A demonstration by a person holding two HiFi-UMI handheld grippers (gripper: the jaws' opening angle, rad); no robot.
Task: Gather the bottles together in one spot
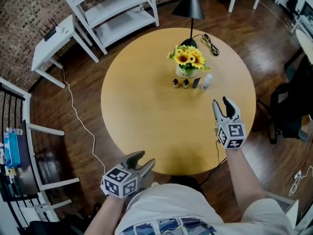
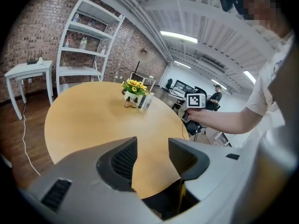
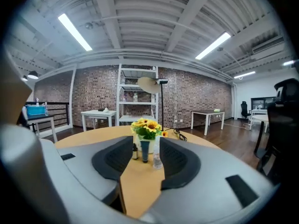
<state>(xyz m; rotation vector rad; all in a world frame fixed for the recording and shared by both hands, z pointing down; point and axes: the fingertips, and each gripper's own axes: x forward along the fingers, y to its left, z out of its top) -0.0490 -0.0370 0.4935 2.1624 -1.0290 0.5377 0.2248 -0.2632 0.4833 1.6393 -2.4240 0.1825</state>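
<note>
Several bottles stand in a row on the round yellow table (image 1: 142, 106), in front of a vase of sunflowers (image 1: 187, 61): two small brown bottles (image 1: 175, 83) (image 1: 186, 83), a dark tube (image 1: 196, 82) and a clear bottle (image 1: 207, 82). My right gripper (image 1: 221, 102) hovers a short way in front of the clear bottle, open and empty. The right gripper view shows the brown bottle (image 3: 135, 151), dark tube (image 3: 145, 151) and clear bottle (image 3: 157, 156) ahead, beyond the jaws. My left gripper (image 1: 145, 158) is open and empty by the table's near edge.
A black lamp (image 1: 190, 4) and its coiled cable (image 1: 210, 44) sit behind the vase. A white shelf unit (image 1: 115, 9) and a white side table (image 1: 54, 35) stand beyond the table on the left. A dark chair (image 1: 288, 111) is at the right.
</note>
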